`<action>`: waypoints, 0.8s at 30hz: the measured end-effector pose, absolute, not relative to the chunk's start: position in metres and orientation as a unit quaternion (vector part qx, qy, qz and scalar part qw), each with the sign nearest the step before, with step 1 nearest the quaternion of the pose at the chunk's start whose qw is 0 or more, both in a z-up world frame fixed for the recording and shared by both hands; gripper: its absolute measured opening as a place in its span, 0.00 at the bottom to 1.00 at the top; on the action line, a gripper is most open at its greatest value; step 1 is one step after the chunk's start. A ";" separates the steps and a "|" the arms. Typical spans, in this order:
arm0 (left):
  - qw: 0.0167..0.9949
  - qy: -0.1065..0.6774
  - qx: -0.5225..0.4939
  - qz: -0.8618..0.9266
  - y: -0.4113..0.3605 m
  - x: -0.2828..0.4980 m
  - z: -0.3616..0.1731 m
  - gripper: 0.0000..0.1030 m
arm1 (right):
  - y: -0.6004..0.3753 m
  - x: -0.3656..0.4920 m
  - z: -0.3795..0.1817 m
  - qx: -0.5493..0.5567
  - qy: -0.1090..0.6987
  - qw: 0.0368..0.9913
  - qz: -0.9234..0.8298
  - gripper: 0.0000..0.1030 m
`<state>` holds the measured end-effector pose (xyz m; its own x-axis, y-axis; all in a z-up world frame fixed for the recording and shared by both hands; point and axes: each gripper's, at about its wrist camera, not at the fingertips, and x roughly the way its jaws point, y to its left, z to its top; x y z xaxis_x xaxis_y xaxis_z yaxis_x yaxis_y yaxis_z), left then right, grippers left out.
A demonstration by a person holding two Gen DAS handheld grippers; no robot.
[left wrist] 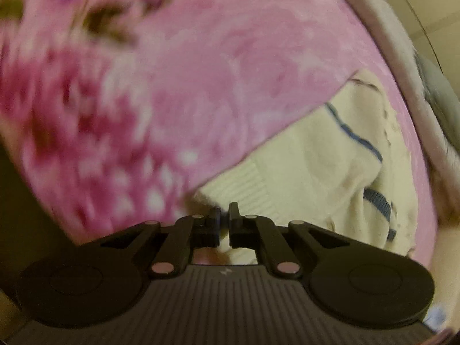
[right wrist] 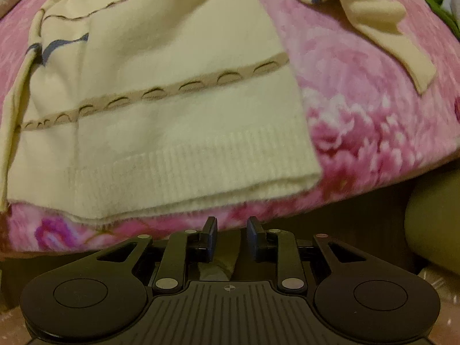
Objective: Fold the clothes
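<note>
Left wrist view: a pink floral blanket (left wrist: 178, 92) fills the blurred frame, a cream sweater (left wrist: 325, 178) lying on it at right. The left tongs (left wrist: 224, 218) stand nearly together over its ribbed hem (whether they pinch cloth, I cannot tell).

Right wrist view: the sweater (right wrist: 161, 100) lies folded on the blanket (right wrist: 359, 92), a sleeve (right wrist: 382, 26) cut off at the top. The right tongs (right wrist: 231, 230) stand apart, holding nothing.

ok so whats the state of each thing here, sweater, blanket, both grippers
cream sweater: partly folded, lying on the blanket, one sleeve spread out to the side
pink floral blanket: spread flat under the sweater
left gripper: nearly shut at the sweater's ribbed hem; grip unclear
right gripper: open, empty, short of the hem
</note>
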<state>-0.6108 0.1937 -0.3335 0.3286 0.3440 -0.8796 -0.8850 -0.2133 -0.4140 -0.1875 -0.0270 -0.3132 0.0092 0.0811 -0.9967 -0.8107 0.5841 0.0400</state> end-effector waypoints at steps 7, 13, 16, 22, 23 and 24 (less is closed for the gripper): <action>0.700 0.244 -0.310 0.596 0.295 -0.673 -0.229 0.02 | -0.024 -0.200 -0.302 -0.290 0.602 0.665 0.334 0.26; 0.681 0.288 -0.255 0.624 0.386 -0.725 -0.229 0.05 | -0.018 -0.208 -0.297 -0.269 0.596 0.683 0.325 0.26; 0.628 0.349 -0.286 0.634 0.407 -0.734 -0.277 0.10 | -0.016 -0.212 -0.296 -0.259 0.595 0.689 0.322 0.26; 0.629 0.337 -0.363 0.599 0.355 -0.726 -0.310 0.10 | -0.014 -0.216 -0.294 -0.234 0.594 0.703 0.314 0.29; 0.640 0.341 -0.372 0.580 0.339 -0.718 -0.309 0.10 | -0.019 -0.211 -0.294 -0.221 0.598 0.708 0.305 0.29; 0.651 0.347 -0.381 0.557 0.323 -0.706 -0.309 0.10 | -0.023 -0.207 -0.294 -0.209 0.601 0.713 0.295 0.31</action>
<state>-0.7060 0.3233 -0.3092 0.1389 0.4602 -0.8769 -0.9899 0.0891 -0.1100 -0.2066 -0.0234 -0.2936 0.1028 0.1698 -0.9801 -0.6716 0.7387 0.0575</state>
